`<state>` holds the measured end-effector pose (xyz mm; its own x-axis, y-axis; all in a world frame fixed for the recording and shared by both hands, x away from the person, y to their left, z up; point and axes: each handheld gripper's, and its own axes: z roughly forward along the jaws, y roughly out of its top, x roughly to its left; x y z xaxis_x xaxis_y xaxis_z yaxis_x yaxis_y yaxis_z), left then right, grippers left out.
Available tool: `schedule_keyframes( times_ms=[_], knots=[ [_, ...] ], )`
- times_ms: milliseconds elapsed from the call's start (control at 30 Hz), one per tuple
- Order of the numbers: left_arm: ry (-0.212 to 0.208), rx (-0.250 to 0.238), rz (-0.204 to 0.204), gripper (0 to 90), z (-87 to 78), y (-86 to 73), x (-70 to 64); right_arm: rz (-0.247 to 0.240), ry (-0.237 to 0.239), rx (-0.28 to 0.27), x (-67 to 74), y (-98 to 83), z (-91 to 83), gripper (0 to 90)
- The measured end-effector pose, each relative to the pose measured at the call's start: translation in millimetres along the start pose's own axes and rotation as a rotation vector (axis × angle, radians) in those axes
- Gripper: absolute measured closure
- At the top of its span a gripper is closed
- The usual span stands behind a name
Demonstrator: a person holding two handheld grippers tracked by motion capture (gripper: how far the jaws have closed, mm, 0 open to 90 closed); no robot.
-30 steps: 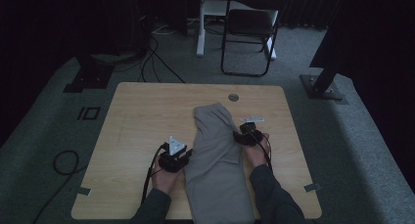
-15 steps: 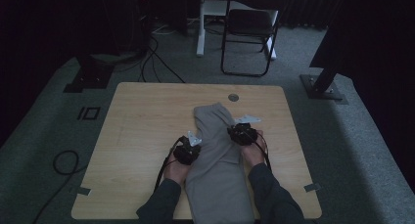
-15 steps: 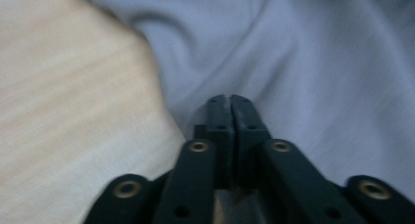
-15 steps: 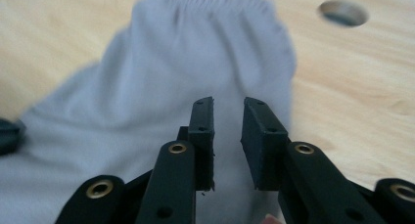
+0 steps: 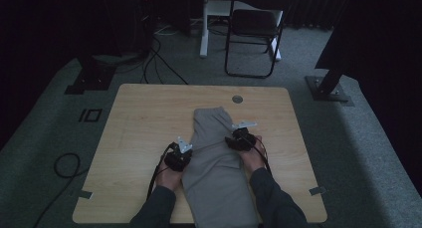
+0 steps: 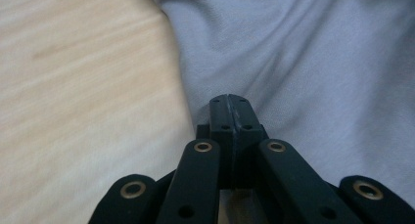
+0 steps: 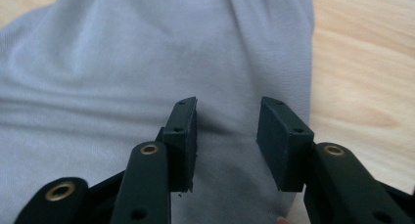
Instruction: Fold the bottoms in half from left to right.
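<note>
A grey garment [image 5: 219, 163] lies lengthwise on the wooden table [image 5: 149, 118], its near end hanging over the front edge. My left gripper [image 5: 187, 149] sits at the garment's left edge. In the left gripper view its jaws [image 6: 231, 104] meet on the edge of the cloth [image 6: 318, 62], and creases run toward the tips. My right gripper [image 5: 231, 140] rests at the garment's right side. Its jaws [image 7: 227, 136] have just been opening and stand apart over the fabric [image 7: 122, 62], with no pad pressing on it.
A round grommet [image 5: 237, 99] sits in the table's far side, beyond the garment. A black folding chair [image 5: 254, 34] stands behind the table. Cables [image 5: 64, 163] lie on the carpet at the left. A stand base [image 5: 328, 88] sits at the right.
The left gripper reached in to the garment's edge, shut its jaws and drew back a little to the left. The right gripper slid slightly left onto the cloth.
</note>
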<state>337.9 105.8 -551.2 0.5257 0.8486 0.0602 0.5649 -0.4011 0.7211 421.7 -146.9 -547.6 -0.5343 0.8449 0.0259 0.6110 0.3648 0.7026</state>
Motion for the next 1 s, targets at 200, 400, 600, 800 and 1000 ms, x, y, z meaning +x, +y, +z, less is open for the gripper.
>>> schedule_keyframes(
  times_ms=[200,400,600,800,1000],
  knots=[
    [-0.034,-0.020,-0.042,90.0,-23.7,-25.3,-4.5,-0.066,0.028,-0.016,20.9,-19.3,-15.0,59.0],
    [-0.046,-0.007,-0.041,90.0,-39.1,-38.0,-13.5,-0.096,0.055,-0.015,38.3,-40.3,-34.8,59.5],
    [-0.081,-0.003,-0.077,89.9,-53.9,-51.2,-22.0,-0.101,0.083,-0.016,46.7,-55.5,-49.1,59.3],
    [-0.079,-0.010,-0.057,81.1,-60.2,-53.1,-29.5,-0.135,0.111,-0.004,63.6,-62.4,-56.4,58.8],
    [-0.076,-0.098,-0.038,67.4,-64.5,-48.2,-26.2,-0.169,0.173,-0.019,70.1,-63.5,-56.1,56.5]
  ],
)
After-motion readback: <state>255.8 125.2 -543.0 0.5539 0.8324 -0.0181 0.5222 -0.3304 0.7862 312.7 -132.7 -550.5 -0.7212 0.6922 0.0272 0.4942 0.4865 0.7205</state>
